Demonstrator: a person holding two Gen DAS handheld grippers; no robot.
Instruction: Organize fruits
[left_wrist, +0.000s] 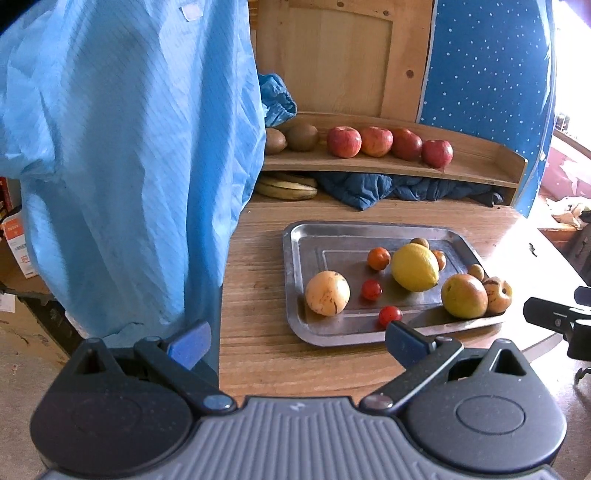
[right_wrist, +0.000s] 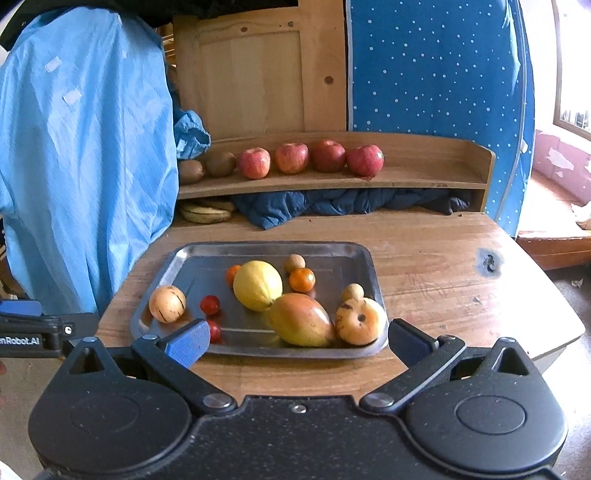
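A steel tray (left_wrist: 295, 266) (right_wrist: 365, 254) on the wooden table holds a yellow lemon (left_wrist: 414, 267) (right_wrist: 257, 284), a mango (left_wrist: 464, 295) (right_wrist: 301, 319), two pale striped round fruits (left_wrist: 327, 293) (right_wrist: 167, 304) (right_wrist: 360, 320), small red tomatoes (left_wrist: 371, 289) (right_wrist: 209, 304), small oranges and brown longans. On the shelf (left_wrist: 476, 171) (right_wrist: 424, 173) behind stand several red apples (left_wrist: 343, 141) (right_wrist: 253, 163) and two kiwis (left_wrist: 302, 137) (right_wrist: 220, 163). My left gripper (left_wrist: 295, 343) hangs open before the tray's near left corner. My right gripper (right_wrist: 299, 341) is open at the tray's near edge.
A light blue garment (left_wrist: 122, 166) (right_wrist: 81, 166) hangs at the left. Bananas (left_wrist: 286, 189) (right_wrist: 205, 214) and dark blue cloth (left_wrist: 406, 190) (right_wrist: 332, 205) lie under the shelf. A dotted blue panel (left_wrist: 484, 62) stands at the back right. The table edge curves away on the right.
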